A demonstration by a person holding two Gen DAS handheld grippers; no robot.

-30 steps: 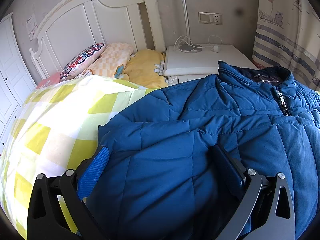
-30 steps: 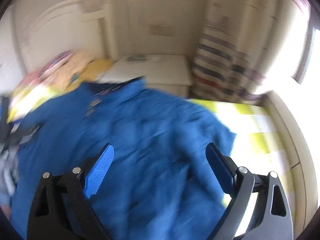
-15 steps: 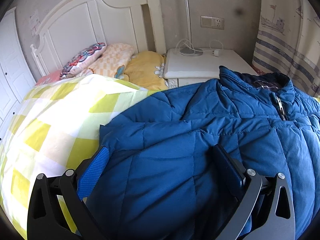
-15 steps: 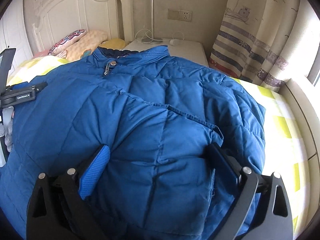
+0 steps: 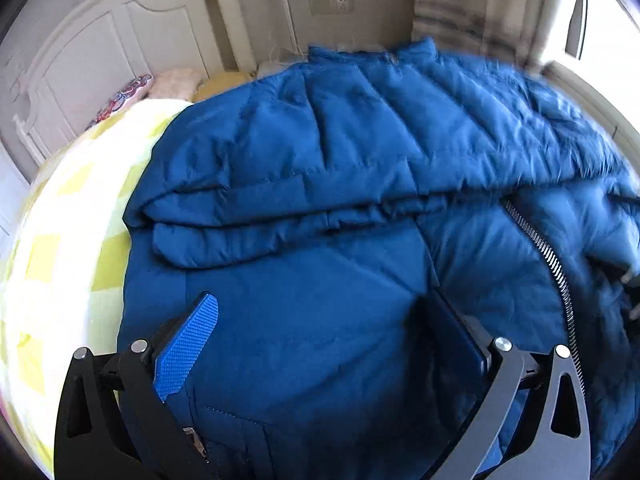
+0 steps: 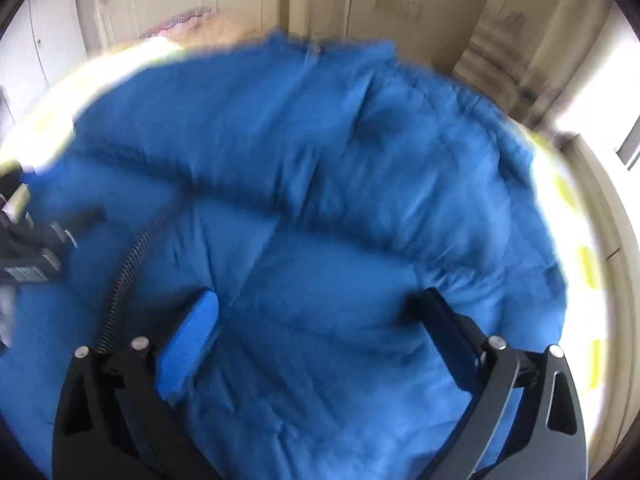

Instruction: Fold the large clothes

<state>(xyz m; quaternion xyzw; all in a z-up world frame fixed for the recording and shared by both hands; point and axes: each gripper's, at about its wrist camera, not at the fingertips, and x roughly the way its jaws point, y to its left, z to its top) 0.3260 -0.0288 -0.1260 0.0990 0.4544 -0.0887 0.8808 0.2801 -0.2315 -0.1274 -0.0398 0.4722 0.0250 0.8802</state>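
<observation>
Blue quilted down jacket point(image 5: 360, 152) lies spread across a bed with a yellow-and-white checked bedspread point(image 5: 68, 248), seen first from the left wrist. One sleeve point(image 5: 280, 220) is folded across the chest, running from the bed's left edge toward the open zipper point(image 5: 556, 272) at the right. The left tongs point(image 5: 324, 332) hover over the lower front panel with jaws spread wide and nothing clamped between them. A white headboard point(image 5: 100, 48) and a patterned pillow point(image 5: 124, 96) sit beyond the collar.

From the right wrist, heavily blurred, the same jacket point(image 6: 320, 160) fills the frame, its zipper point(image 6: 132, 256) curving down at the left. The right tongs point(image 6: 320, 320) have just been opening and now stand at full spread above the fabric, gripping nothing. The other sleeve appears to lie folded across the body here as well, though the blur leaves its edge uncertain. A dark blurred shape at the far left may be the other tool; it cannot be told for certain.

Both sleeves look tucked in, so the fold seems midway. The next move likely calls for both tongs to drop to the hem, pinch through the thick padding, and carry it up toward the collar without dragging the sleeves loose.
</observation>
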